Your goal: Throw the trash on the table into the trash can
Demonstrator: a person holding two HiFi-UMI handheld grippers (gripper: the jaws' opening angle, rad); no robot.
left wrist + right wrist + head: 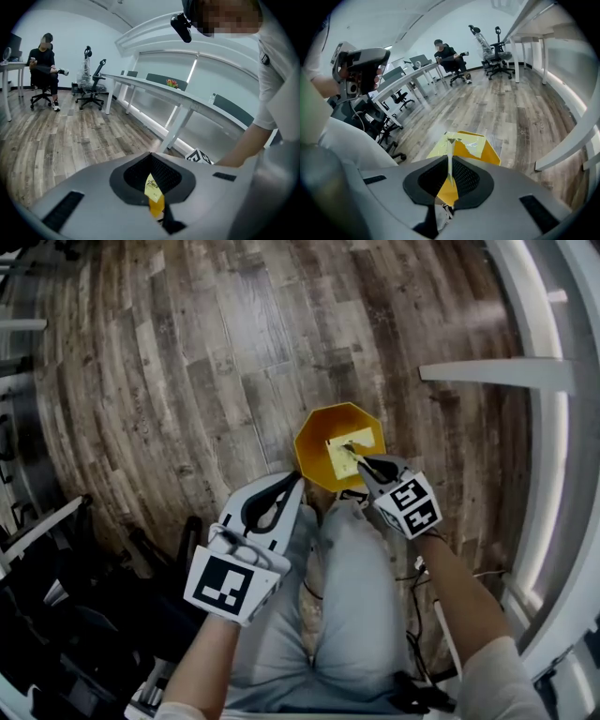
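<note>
Flutter risk
Your right gripper [359, 460] pinches a paper scrap [347, 448] over the trash can [314, 427], left gripper [296, 482] closed; release off-centre and it drifts out.

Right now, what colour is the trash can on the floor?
The trash can is orange-yellow. It shows best in the head view.

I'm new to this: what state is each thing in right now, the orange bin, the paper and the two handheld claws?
Orange octagonal trash can: upright on the wooden floor, top open, no lid.
Pale yellow paper scrap: pinched edge-on, above the can's mouth.
Right gripper: shut on the scrap.
Left gripper: jaws together, beside the can, nothing seen clamped.
</note>
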